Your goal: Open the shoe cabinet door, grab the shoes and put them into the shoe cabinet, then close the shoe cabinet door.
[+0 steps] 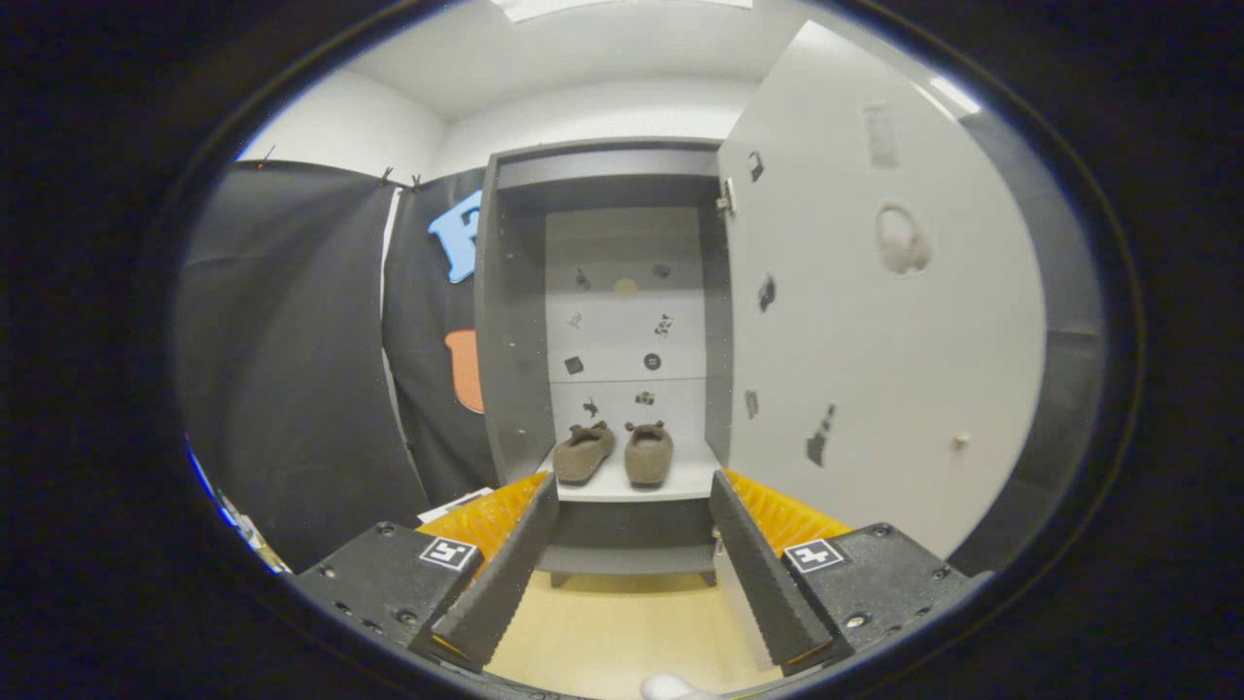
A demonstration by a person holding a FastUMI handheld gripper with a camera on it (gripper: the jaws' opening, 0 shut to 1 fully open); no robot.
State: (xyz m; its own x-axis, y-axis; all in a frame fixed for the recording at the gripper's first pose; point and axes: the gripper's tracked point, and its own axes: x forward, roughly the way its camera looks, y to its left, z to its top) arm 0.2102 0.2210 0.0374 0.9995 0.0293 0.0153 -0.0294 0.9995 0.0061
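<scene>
Facing grey shoe cabinet, white door open; brown fuzzy slippers shelved; gripper fingers apart, empty; door closing remains.

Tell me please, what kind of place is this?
Probably a recording booth set up as a home entryway. A grey shoe cabinet stands with its door swung open and a pair of brown slippers on its shelf, black cloth hangs beside it. The gripper is open, holding nothing.

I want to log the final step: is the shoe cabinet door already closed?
No. The door stands swung wide open, showing both shoes on the shelf beyond the open gripper.
</scene>
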